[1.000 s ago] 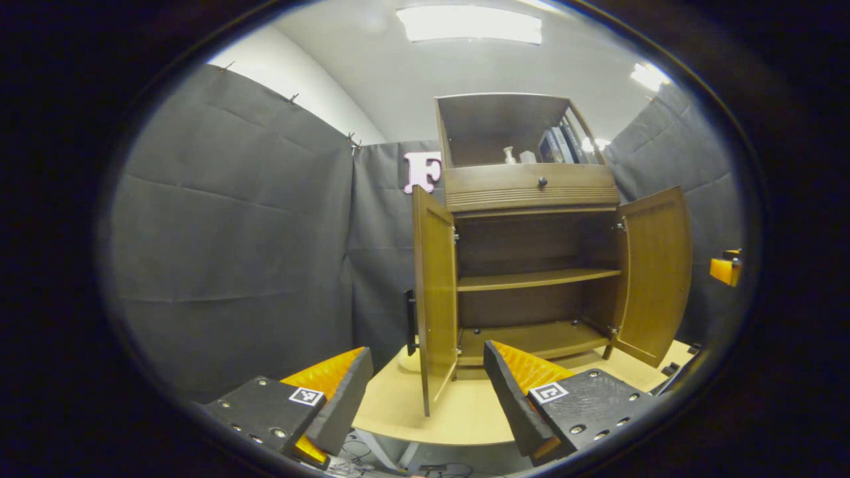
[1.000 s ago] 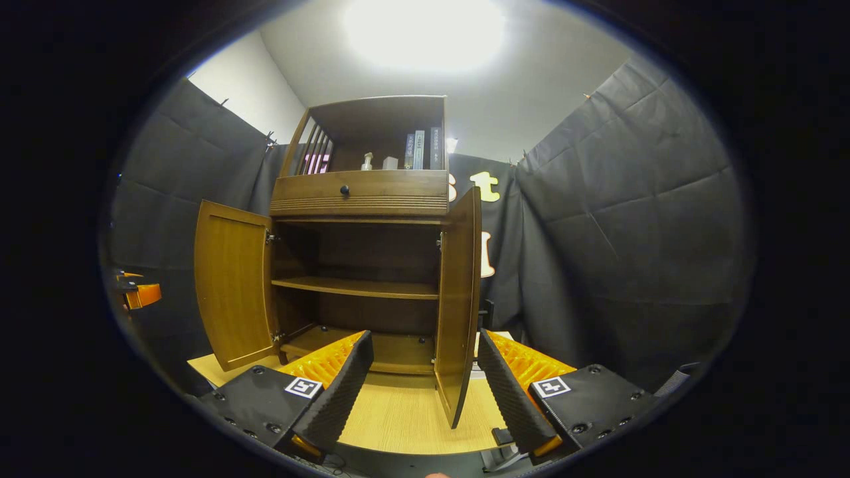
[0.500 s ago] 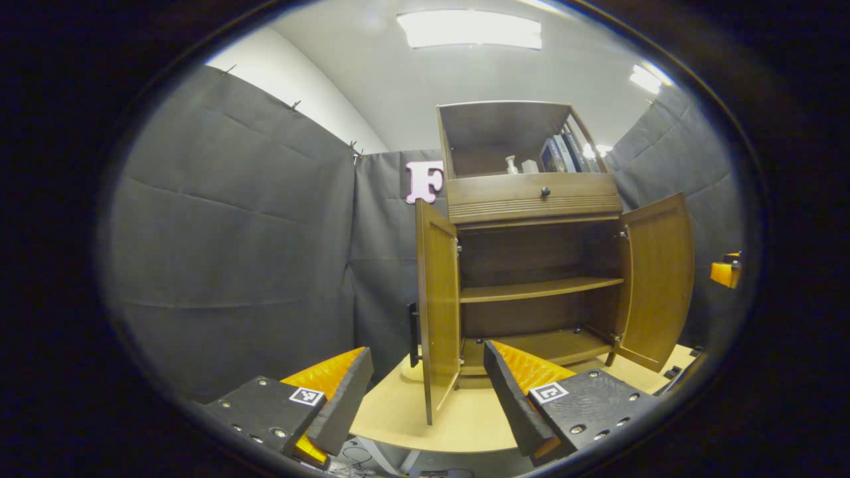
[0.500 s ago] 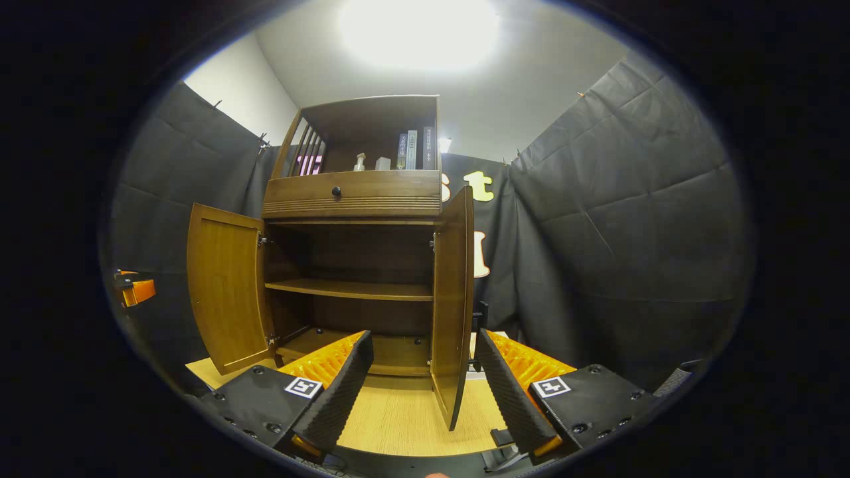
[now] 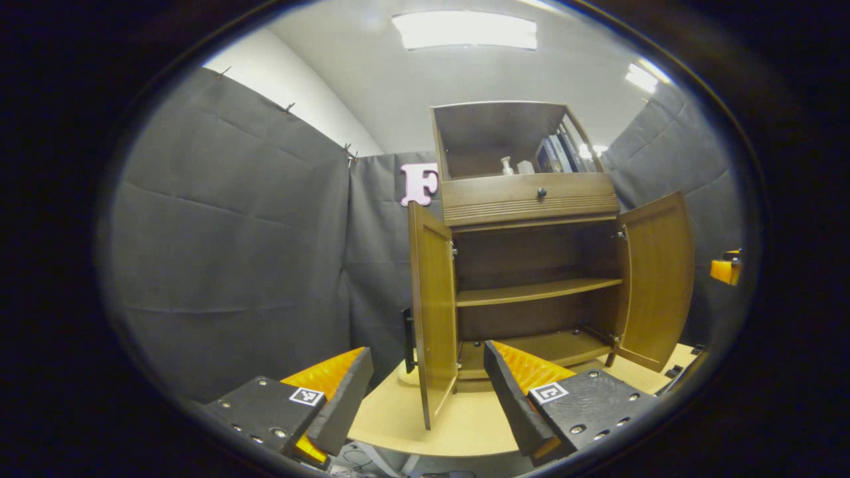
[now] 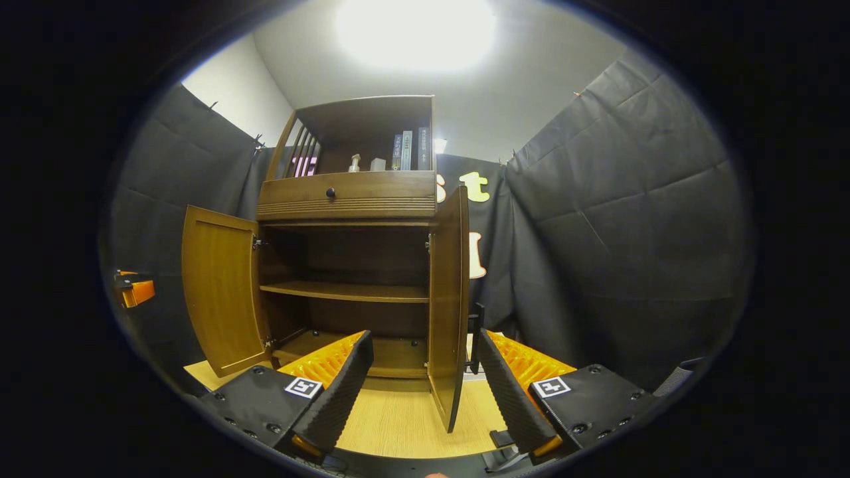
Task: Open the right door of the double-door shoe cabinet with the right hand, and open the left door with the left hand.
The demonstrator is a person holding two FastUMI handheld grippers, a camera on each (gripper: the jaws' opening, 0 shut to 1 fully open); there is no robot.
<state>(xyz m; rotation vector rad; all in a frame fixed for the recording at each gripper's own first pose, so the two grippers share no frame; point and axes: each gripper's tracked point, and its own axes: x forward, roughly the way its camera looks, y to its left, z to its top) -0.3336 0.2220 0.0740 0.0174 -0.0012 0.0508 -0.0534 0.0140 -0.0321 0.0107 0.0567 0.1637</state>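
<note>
Both doors of the shoe cabinet (image 5: pixel 531 265) stand wide open, so by my reckoning the task is as good as done and what remains is only to draw back. In the left gripper view the left door (image 5: pixel 431 312) stands edge-on just above the gap between the left gripper (image 5: pixel 425 398) fingers, its long axis upright, its lower corner dipping between them without touching either. The jaws are apart and hold nothing. The right gripper view gives the mirror of this: the right door (image 6: pixel 448 305) edge-on at centre, its bottom edge hanging between the spread, empty fingers of the right gripper (image 6: pixel 425 392). Each hand is nearer its own door.

The right gripper view shows the left door's inner face broadside at centre left, and the left gripper view shows the right door's at the right. Each also catches the other gripper as an orange speck at the frame's edge. The cabinet sits on a pale wooden table (image 6: pixel 398 425).
</note>
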